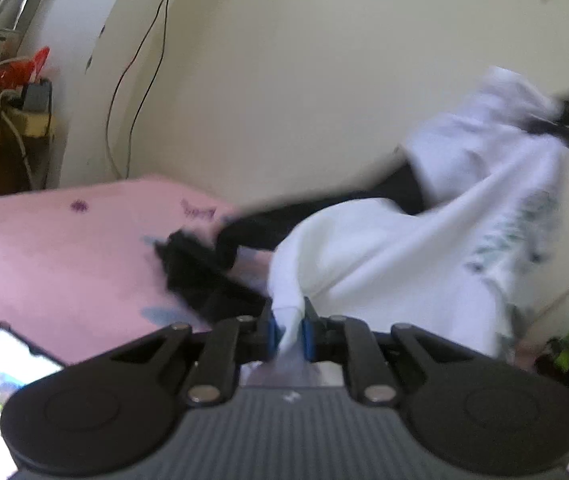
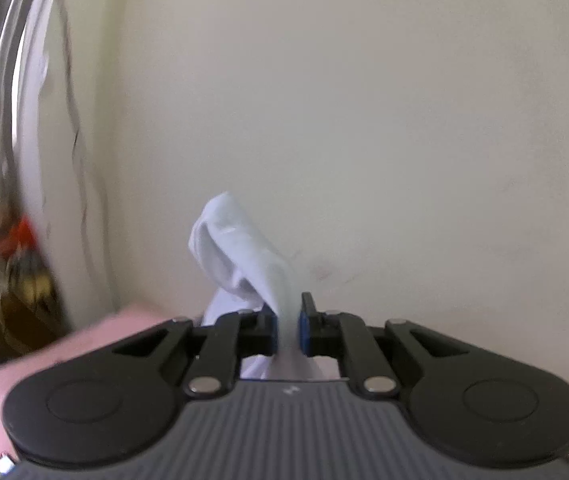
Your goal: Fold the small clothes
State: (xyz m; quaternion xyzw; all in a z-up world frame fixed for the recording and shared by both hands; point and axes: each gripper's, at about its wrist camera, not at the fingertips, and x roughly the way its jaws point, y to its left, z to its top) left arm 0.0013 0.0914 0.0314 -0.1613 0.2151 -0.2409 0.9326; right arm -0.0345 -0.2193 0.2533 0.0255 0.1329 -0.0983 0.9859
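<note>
With the left gripper [image 1: 289,330] and right gripper [image 2: 289,330] each clamped on the white garment [image 1: 404,264], it should be stretched flat and lowered squarely onto the pink bed [image 1: 64,248], clear of the black clothing [image 1: 204,276].

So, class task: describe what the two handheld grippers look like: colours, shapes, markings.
Left gripper and right gripper look alike: grey ribbed body with a small white mark, black linkage arms on silver pivot pins, round black discs either side, and blue pads on black fingers.
</note>
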